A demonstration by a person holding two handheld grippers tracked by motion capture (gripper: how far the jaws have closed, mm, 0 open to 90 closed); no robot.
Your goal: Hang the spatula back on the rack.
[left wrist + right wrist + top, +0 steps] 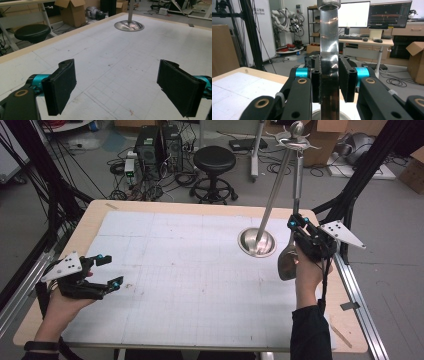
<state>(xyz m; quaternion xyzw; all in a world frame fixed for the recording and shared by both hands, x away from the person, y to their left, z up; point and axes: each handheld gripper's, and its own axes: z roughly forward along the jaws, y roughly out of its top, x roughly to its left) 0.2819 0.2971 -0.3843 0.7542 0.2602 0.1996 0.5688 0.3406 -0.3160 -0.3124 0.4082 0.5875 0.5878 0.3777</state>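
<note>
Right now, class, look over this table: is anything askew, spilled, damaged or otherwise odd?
Nothing is spilled or visibly broken. The stand's pole tilts from its round base. The right tool is clamped on a metal ladle's handle, held upright off the table. The left tool is open and empty.

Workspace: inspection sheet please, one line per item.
Surface: white gridded mat on a wooden table, faint marks.
Job's things: steel ladle held upright beside a utensil stand with hooks on top.
Clutter: nothing seen.
Grippers: left gripper open, jaws apart above the mat; right gripper shut on the ladle's handle.
Cables: one trails from the right gripper; tangles on the floor.
Surroundings: stool, boxes, monitors.
</note>
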